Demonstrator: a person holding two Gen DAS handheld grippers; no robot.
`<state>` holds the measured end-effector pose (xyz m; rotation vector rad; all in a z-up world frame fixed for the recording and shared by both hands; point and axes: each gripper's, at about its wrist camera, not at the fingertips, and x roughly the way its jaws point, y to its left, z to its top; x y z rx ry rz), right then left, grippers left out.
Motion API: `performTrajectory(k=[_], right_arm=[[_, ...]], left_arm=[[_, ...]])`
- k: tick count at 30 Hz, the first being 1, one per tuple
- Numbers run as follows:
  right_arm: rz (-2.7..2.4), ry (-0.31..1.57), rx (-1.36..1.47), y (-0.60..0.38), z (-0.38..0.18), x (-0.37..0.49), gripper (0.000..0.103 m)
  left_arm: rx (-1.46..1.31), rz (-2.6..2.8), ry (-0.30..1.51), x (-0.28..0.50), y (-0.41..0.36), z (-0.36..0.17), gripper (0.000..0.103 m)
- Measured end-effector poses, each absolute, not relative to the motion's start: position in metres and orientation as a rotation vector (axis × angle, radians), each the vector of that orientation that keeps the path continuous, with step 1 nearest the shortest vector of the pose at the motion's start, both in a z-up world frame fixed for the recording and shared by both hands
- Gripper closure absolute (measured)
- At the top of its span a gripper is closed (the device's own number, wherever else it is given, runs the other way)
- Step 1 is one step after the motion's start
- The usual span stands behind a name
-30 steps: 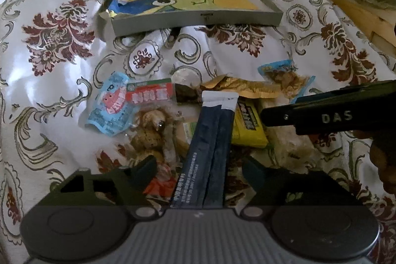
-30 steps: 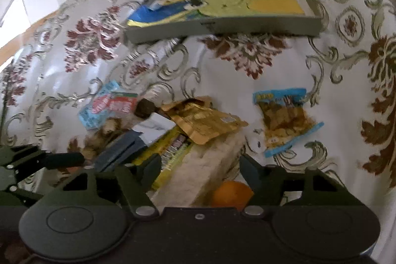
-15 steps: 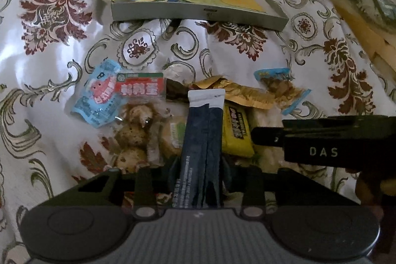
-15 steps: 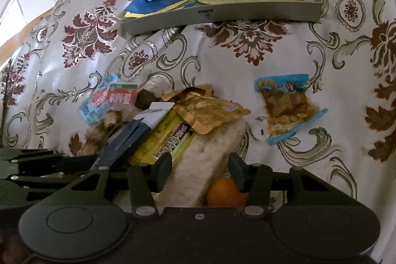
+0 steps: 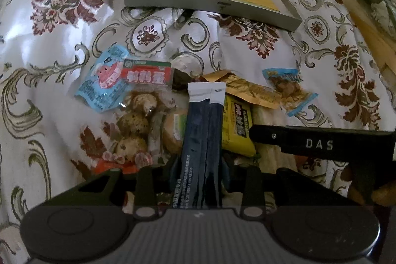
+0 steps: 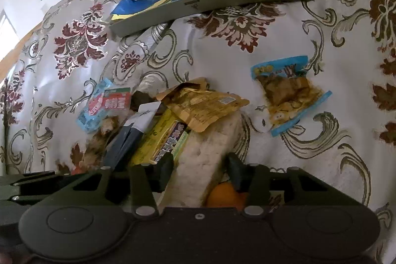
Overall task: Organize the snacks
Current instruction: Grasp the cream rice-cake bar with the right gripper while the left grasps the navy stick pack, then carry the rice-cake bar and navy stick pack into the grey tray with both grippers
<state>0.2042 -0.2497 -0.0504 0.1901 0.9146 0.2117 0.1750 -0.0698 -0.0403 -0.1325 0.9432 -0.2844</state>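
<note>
- Left gripper (image 5: pixel 200 166) is pinched down narrow on the dark blue stick sachets (image 5: pixel 201 140). Both fingers press the sides of the pack near its lower end, and the white tops point away from the camera.
- Those sachets sit on top of the snack pile, over a bread-looking packet and right next to the yellow snack bar (image 5: pixel 236 124).
- Right gripper (image 6: pixel 199 171) is partly closed around the pale rice cracker pack (image 6: pixel 208 160). The left finger looks right up against the pack's edge. The right finger sits at its other side, just above an orange (image 6: pixel 224 194). I honestly can't tell if it's really squeezing yet or just bracketing the pack.
- The cracker pack runs diagonally up under the gold foil pouch (image 6: pixel 205 108), with the yellow bar just beside it on the left.
- Rest of the pile: a light blue and pink packet (image 5: pixel 104 81) with a red-label pack (image 5: pixel 148 73) overlapping it, and a clear bag of speckled eggs (image 5: pixel 133 125) below those.
- A blue-edged packet of brown snacks (image 6: pixel 289 93) lies a bit apart to the right on the floral cloth (image 6: pixel 247 61).
- The grey tray (image 6: pixel 212 4) with the green cartoon drawing is at the far side, well apart from the pile, with no snacks in it.
- In the left view the right gripper's arm crosses in from the right, marked DAS.
</note>
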Motion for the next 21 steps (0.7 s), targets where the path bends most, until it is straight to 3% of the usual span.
performTrajectory(k=[8, 21], right_arm=[[0.229, 0.923, 0.278, -0.258, -0.043, 0.192, 0.063], [0.262, 0.877, 0.282, -0.259, -0.024, 0.159, 0.069]], left_arm=[[-0.170, -0.277, 0.949, 0.164, -0.071, -0.033, 0.073], [-0.222, -0.255, 0.899, 0.145, -0.069, -0.012, 0.074]])
